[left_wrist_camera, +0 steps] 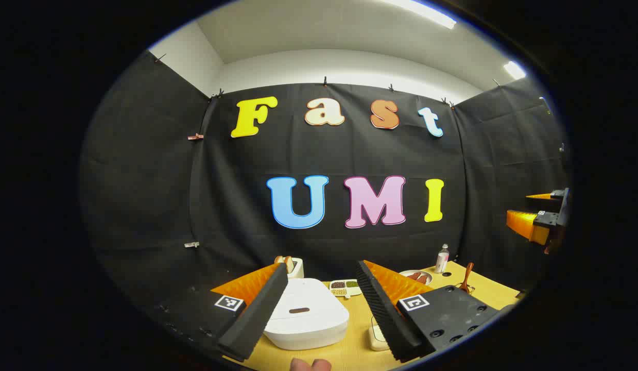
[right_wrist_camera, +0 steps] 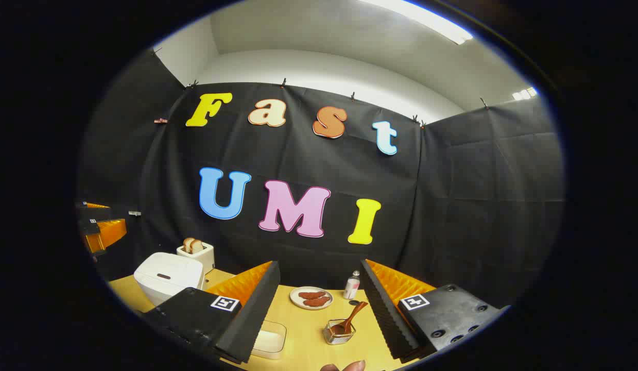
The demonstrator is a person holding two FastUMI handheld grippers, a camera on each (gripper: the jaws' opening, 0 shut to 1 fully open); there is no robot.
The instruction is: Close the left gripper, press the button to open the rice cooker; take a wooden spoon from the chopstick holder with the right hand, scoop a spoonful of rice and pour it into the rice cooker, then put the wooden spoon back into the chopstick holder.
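The white rice cooker (left_wrist_camera: 307, 319) sits on the wooden table with its lid down, a dark button slot (left_wrist_camera: 299, 310) on top. My left gripper (left_wrist_camera: 319, 314) hangs open above and in front of it, the cooker showing between its fingers. In the right gripper view the rice cooker (right_wrist_camera: 168, 275) stands at the left. A wooden spoon (right_wrist_camera: 350, 317) leans in a small wire chopstick holder (right_wrist_camera: 339, 332), seen between the fingers of my open right gripper (right_wrist_camera: 319, 314). A clear container of rice (right_wrist_camera: 270, 340) lies near its left finger. The spoon (left_wrist_camera: 466, 278) also stands at the table's right.
A toaster with bread (right_wrist_camera: 197, 251) stands behind the cooker. A plate of sausages (right_wrist_camera: 311, 298) and a small bottle (right_wrist_camera: 352, 285) sit at the back. A divided dish of beans (left_wrist_camera: 345, 287) lies behind the cooker. The other gripper (left_wrist_camera: 540, 219) hovers at the far right.
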